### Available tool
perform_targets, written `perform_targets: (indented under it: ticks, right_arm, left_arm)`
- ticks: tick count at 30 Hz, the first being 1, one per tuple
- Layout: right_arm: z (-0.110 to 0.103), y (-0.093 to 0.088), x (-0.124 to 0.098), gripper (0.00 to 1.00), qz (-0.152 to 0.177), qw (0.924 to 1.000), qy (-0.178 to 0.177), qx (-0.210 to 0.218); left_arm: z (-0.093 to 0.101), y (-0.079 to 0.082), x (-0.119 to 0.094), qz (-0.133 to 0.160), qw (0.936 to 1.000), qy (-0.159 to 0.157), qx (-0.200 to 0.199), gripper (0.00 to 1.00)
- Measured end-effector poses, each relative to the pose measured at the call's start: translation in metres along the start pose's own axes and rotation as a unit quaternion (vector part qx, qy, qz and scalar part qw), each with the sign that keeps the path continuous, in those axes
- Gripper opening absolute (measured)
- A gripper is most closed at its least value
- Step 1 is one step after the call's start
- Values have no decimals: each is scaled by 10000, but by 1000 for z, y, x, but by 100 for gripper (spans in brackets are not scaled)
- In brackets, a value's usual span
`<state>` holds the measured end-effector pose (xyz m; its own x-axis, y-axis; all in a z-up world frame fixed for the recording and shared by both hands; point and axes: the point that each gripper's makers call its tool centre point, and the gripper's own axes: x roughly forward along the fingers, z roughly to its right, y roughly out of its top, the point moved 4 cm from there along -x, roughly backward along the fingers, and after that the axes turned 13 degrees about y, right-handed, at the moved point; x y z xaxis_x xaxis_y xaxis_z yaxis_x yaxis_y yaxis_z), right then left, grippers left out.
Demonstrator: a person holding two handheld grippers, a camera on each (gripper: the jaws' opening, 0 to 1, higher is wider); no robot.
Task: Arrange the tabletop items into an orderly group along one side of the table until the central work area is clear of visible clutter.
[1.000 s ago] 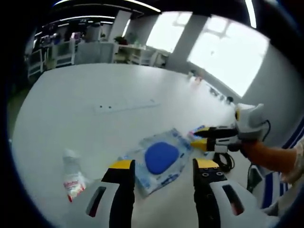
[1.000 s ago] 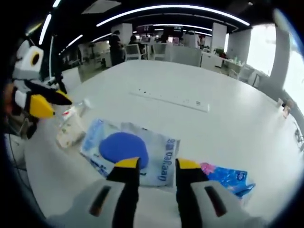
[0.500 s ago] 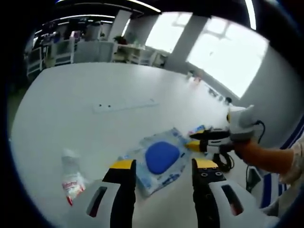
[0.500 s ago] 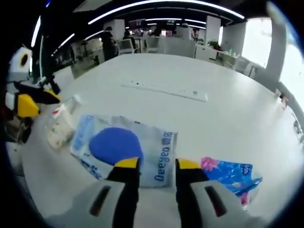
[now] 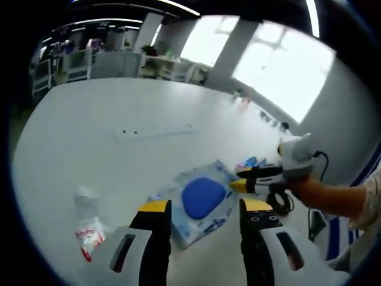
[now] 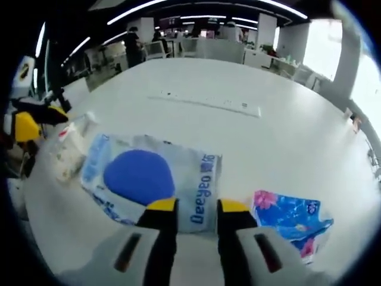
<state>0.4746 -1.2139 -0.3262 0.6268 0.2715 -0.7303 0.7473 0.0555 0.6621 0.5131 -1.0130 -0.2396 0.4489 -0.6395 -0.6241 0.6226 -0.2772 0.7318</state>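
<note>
table [image 6: 286, 137]: floral pack [image 6: 292, 217] clear in right view

A big white table [image 6: 286, 143] holds everything. A flat wipes pack [image 6: 155, 179] with a big blue oval lid lies near the close edge of the table. A small clear bottle [image 6: 66, 152] with a red and white label lies on its side just beside the pack, near the same edge. A little blue packet [image 6: 293, 219] with pink flowers lies flat on the other side of the pack, a bit apart from it. A long white power strip [image 6: 205, 103] lies farther in, toward the middle of the table.
</note>
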Motion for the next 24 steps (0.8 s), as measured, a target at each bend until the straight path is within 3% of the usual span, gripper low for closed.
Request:
perform_targets:
  ticks: [24]
  right_arm:
    - [1, -10, 10, 5, -436, 9988, -102, -195]
  left_arm:
    - [-6, -4, 6, -102, 9998, 100, 113, 40]
